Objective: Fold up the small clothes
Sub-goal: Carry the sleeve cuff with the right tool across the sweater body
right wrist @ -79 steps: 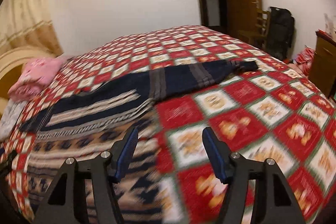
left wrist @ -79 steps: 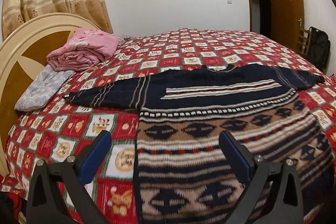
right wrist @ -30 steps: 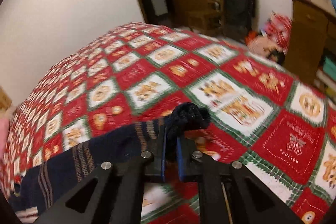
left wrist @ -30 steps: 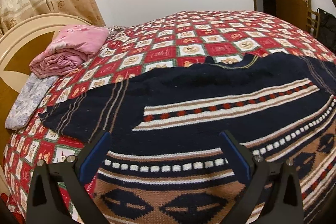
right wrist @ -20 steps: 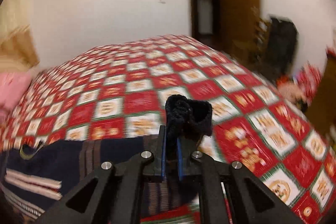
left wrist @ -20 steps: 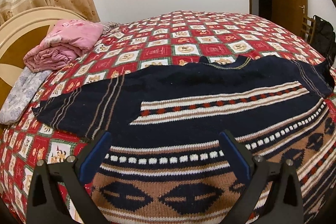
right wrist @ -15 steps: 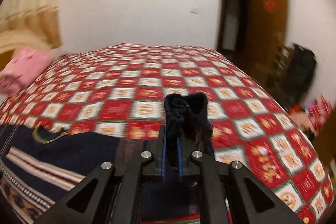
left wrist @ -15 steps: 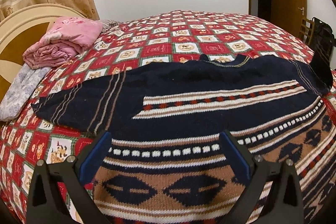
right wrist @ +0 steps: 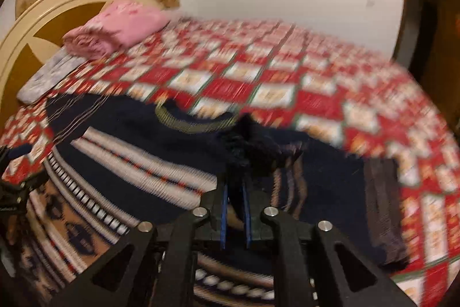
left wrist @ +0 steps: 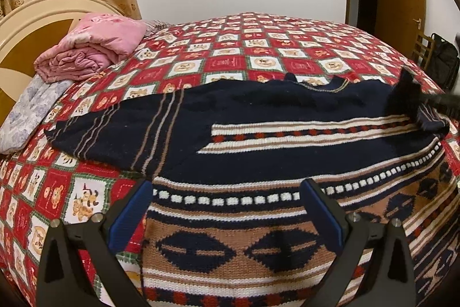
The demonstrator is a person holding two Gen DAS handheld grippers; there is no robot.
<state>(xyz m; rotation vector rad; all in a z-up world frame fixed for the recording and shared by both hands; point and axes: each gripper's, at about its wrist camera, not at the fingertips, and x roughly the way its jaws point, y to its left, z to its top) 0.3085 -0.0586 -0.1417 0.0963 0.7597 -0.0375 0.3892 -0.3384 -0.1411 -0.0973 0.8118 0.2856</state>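
Right wrist view shows the right hand-held gripper (right wrist: 235, 192) pinching the sweater's cuff (right wrist: 247, 146), lifted over the sweater (left wrist: 258, 134) spread on the bed (left wrist: 258, 53). Near the sweater's hem, the left hand-held gripper (left wrist: 227, 209) hangs spread, holding nothing.

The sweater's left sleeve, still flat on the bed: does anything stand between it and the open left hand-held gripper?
Nothing visible does. The left hand-held gripper hovers open over the sweater; the left sleeve lies flat on the bedspread. The pink blanket sits apart, near the headboard. The right hand-held gripper pinches the other sleeve, off to the side.
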